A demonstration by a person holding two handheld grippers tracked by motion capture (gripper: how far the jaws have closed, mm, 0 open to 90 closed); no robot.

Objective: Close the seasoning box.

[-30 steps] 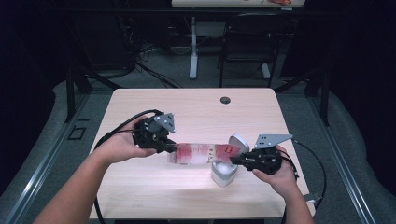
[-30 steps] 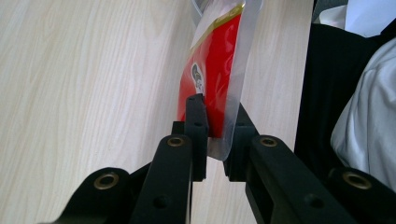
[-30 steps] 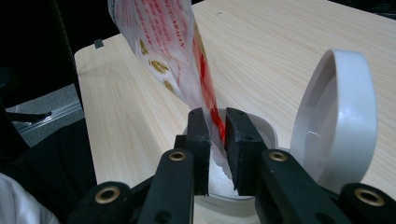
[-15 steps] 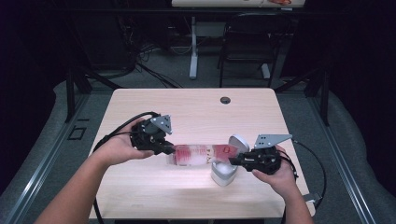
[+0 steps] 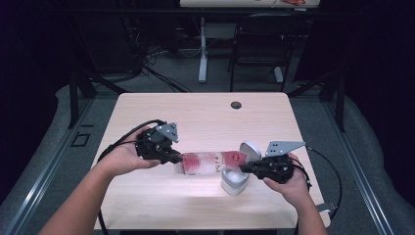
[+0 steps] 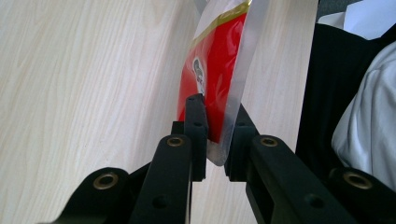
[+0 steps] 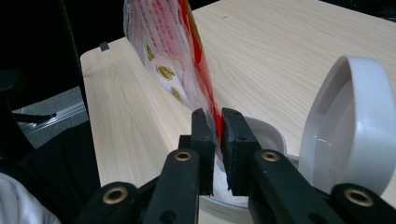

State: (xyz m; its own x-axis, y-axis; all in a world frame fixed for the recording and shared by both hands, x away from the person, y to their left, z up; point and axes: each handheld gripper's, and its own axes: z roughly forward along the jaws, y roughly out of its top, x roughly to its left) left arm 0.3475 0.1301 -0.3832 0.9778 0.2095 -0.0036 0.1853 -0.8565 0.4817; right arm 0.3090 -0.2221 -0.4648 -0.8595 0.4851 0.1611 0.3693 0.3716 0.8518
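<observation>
**Stretching a red packet between two tongs**

Holding the red-and-clear packet up off the worktop, we have it spanned between both hands, just above the front half of the pale wood. Our left tongs are clamped on one end — in the left gripper view the black pads press on the clear sealed edge of the packet, with the red printed panel rising away from them. Our right tongs grip the other end; their jaws have just been closing, and in the right gripper view they pinch the film of the packet tight, its red stripe and gold seals running up and away.

A white container stands on the worktop directly below the right tongs, its hinged lid tipped up and open — the right gripper view shows the lid upright just beside the jaws and the container's rim behind them. Near the far edge of the worktop sits a small dark round grommet, well apart from the packet. Cables trail from the left tongs across the wood.
</observation>
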